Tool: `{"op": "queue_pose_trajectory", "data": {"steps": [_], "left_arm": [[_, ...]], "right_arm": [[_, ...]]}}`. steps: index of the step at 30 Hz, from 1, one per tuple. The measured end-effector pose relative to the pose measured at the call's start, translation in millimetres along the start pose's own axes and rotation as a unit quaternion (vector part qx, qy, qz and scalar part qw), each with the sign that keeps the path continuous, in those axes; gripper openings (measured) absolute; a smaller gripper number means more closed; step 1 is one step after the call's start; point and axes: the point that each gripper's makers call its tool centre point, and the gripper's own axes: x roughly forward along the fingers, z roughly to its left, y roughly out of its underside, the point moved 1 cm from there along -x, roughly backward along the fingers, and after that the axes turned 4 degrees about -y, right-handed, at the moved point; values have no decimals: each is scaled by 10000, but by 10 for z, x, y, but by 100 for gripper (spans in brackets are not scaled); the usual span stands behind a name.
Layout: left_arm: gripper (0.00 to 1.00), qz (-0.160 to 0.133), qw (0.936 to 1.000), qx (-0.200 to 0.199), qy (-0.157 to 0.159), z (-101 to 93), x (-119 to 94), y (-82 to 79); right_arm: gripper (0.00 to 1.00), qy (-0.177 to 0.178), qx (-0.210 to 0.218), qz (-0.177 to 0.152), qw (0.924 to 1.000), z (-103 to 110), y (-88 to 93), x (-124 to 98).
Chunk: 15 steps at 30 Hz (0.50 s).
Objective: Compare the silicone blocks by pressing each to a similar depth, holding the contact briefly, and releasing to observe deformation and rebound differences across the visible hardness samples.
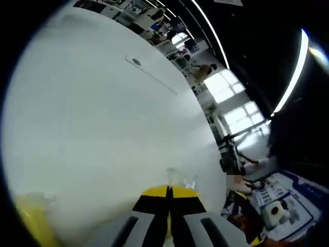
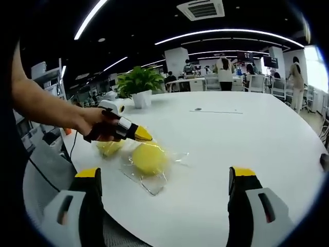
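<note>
Two yellow silicone blocks lie on clear plastic film on the white table (image 2: 241, 134). The rounder block (image 2: 149, 157) is nearer the middle, and the second block (image 2: 109, 147) sits to its left, partly under a hand. That hand holds my left gripper (image 2: 141, 135), whose yellow tips hover just above the round block's top left. Its jaws meet at my left gripper (image 1: 169, 191), shut, with nothing visible between them and a scrap of clear film (image 1: 175, 177) just ahead. A yellow block (image 1: 32, 218) blurs at that view's lower left. My right gripper (image 2: 164, 174) stands wide open, short of the blocks.
A potted plant (image 2: 138, 82) stands at the table's far left. A small dark disc with a thin line (image 2: 198, 109) marks the tabletop beyond. A black cable (image 2: 72, 146) drops over the left edge. People and desks (image 2: 223, 72) fill the room's back.
</note>
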Motion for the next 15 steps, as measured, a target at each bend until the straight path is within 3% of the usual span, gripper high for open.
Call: {"op": "queue_pose_trajectory", "data": {"steps": [10, 13, 15], "left_arm": [[0, -33, 9998, 207, 17, -138, -35, -20], [0, -154, 9996, 184, 128, -235, -45, -90], [0, -318, 9987, 111, 376, -393, -63, -170]], "right_arm": [[96, 10, 28, 89, 10000, 46, 91, -28], [96, -33, 40, 78, 10000, 78, 93, -30], [97, -47, 52, 76, 9999, 97, 90, -36]]}}
